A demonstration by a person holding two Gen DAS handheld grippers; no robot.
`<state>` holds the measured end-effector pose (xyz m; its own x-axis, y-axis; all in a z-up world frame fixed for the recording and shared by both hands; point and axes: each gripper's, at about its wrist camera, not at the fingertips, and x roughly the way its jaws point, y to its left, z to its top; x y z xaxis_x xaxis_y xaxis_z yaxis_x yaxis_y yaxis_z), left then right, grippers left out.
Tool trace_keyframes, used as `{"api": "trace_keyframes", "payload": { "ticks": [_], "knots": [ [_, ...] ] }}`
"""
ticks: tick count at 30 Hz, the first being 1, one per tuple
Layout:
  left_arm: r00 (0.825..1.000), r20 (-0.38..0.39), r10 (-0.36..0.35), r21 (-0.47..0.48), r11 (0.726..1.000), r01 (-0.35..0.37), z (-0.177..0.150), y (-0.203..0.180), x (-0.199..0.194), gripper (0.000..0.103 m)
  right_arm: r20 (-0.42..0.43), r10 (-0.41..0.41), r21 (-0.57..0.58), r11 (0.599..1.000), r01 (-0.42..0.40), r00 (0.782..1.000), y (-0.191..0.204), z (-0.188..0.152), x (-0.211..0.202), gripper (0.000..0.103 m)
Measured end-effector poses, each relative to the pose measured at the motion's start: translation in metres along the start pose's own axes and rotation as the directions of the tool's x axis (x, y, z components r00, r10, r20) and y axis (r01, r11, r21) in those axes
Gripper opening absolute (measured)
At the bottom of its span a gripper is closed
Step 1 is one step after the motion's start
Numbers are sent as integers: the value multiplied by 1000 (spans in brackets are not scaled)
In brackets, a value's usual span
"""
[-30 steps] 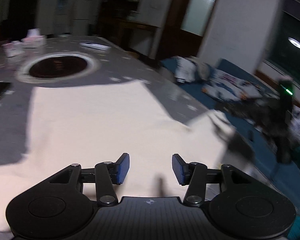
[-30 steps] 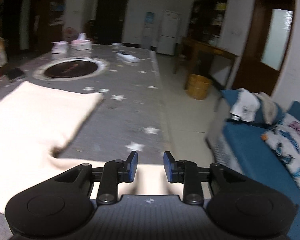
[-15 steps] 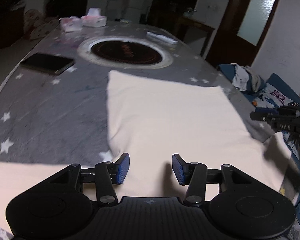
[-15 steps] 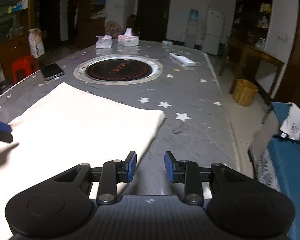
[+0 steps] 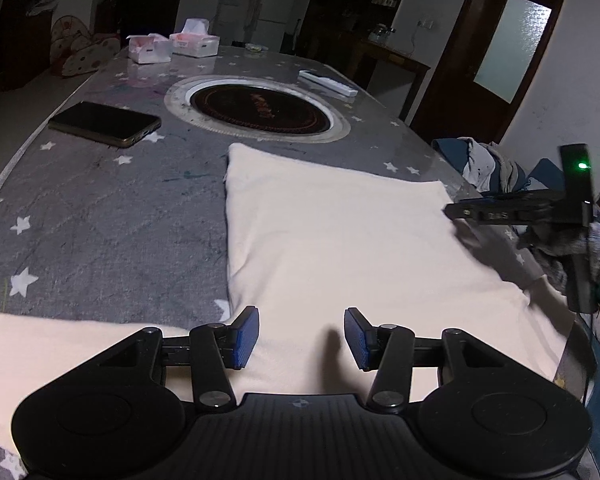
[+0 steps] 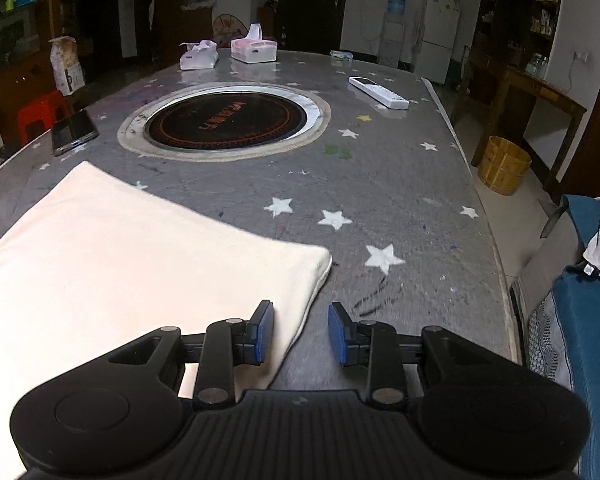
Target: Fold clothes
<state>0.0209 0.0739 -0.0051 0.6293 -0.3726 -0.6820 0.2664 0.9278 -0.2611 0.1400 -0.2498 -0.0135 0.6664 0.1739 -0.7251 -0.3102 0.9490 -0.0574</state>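
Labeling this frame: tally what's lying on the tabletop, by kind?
Cream garment: 1
Tissue boxes: 2
Phone: 1
White remote: 1
Small clear container at the far edge: 1
Total: 6

We see bare grey table (image 6: 400, 184) open to the right of the cream garment (image 6: 120, 272), up to the table's edge. Farther back, the round inset burner (image 6: 224, 118), a phone (image 5: 104, 123) at left, a white remote (image 6: 378, 92) at right and two tissue boxes (image 6: 228, 52) take up space.
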Motion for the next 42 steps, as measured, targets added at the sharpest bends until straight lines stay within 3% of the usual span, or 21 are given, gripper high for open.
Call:
{"api": "trace_keyframes", "payload": {
  "ticks": [2, 6, 12, 26, 32, 37, 42],
  "knots": [
    [1000, -4, -4, 6, 1000, 4, 1, -1, 3, 51, 0, 9, 11, 1000, -9, 1000, -2, 4, 5, 29],
    [1000, -17, -2, -2, 1000, 2, 2, 4, 9, 51, -1, 24, 19, 1000, -24, 1000, -2, 13, 14, 18],
    [1000, -16, 3, -8, 1000, -3, 2, 7, 8, 51, -1, 27, -9, 1000, -27, 1000, 5, 27, 27, 10],
    [999, -8, 35, -43, 998, -35, 11, 21, 9, 52, 17, 35, -63, 997, -34, 999, 22, 59, 59, 10],
    [999, 15, 34, -55, 998, -33, 23, 17, 10, 53, 33, 65, -89, 994, -62, 997, 30, 55, 41, 11],
    [999, -10, 53, -78, 996, -54, 33, 22, 22, 54, 39, 127, -144, 982, -120, 991, 47, 43, 12, 13],
    [998, -31, 48, -86, 995, -51, 32, 27, 23, 54, 28, 211, -211, 957, -201, 977, 73, 16, -21, 24]
  ]
}}
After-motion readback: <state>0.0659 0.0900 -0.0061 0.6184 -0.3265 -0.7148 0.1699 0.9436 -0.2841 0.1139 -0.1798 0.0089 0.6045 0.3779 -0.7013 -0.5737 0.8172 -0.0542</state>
